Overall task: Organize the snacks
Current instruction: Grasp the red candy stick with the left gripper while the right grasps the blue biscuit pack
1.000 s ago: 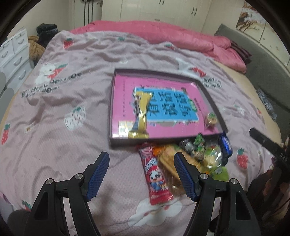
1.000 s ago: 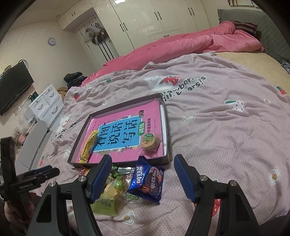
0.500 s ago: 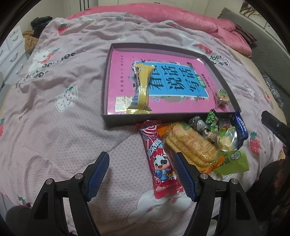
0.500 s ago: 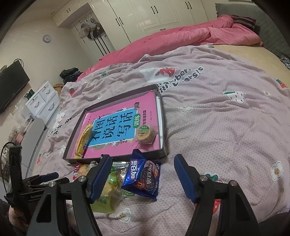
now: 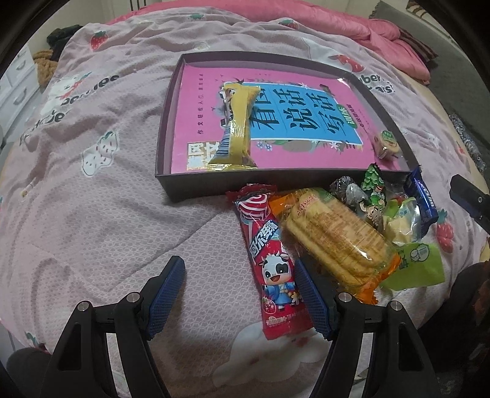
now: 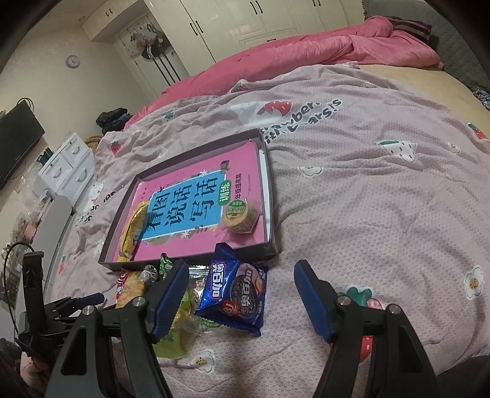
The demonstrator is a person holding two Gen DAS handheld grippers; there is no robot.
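A dark shallow box [image 5: 196, 183] [image 6: 269, 196] with a pink book inside lies on the bed. In it are a gold wrapped bar [image 5: 237, 122] [image 6: 133, 229] and a small round cake [image 5: 386, 144] [image 6: 240, 214]. Before the box lies a heap of snacks: a long red candy pack [image 5: 272, 260], a clear biscuit pack [image 5: 337, 238], a blue cookie pack [image 6: 235, 290] [image 5: 424, 202], green and dark small packs [image 5: 372, 189]. My left gripper [image 5: 240, 294] is open over the quilt, its right finger beside the red pack's lower end. My right gripper [image 6: 240, 294] is open around the blue cookie pack, apart from it.
The bed's lilac strawberry quilt [image 5: 92, 183] [image 6: 382, 214] spreads around the box, with a pink duvet [image 6: 321, 52] at the far side. White drawers [image 6: 67, 168], a TV [image 6: 15, 144] and wardrobes [image 6: 245, 21] stand beyond. The left gripper's frame [image 6: 55, 306] shows at the left.
The left gripper has come down and closer to the snack heap, so the red pack now lies by its right finger. The right gripper has barely shifted.
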